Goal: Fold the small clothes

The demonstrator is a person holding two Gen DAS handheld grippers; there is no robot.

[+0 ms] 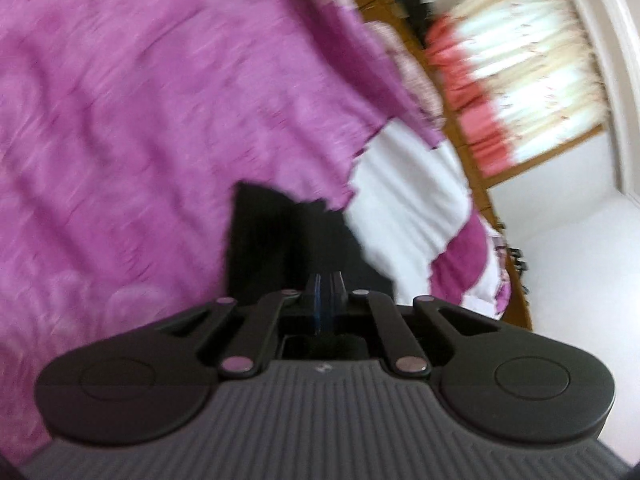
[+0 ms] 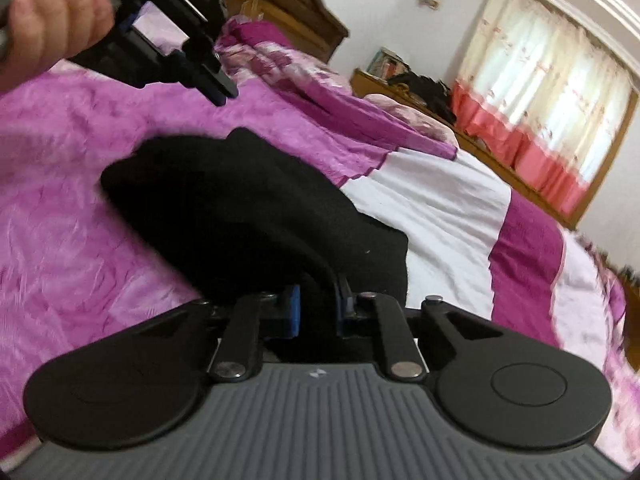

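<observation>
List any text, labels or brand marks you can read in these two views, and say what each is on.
No readable words or numbers in either view.
Left gripper: a small pale emblem on its grey body, too small to read.
Right gripper: the same small emblem, also unreadable.
Black garment: no visible label or print.
Bedspread: pattern only, blurred.

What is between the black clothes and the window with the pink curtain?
In the right wrist view, the white and magenta bedspread stretches from the black garment toward the curtained window, then the bed's wooden edge just before the window.

closed left tool (image 1: pixel 325 280), black garment (image 1: pixel 276 236), purple bedspread (image 1: pixel 140 120)
</observation>
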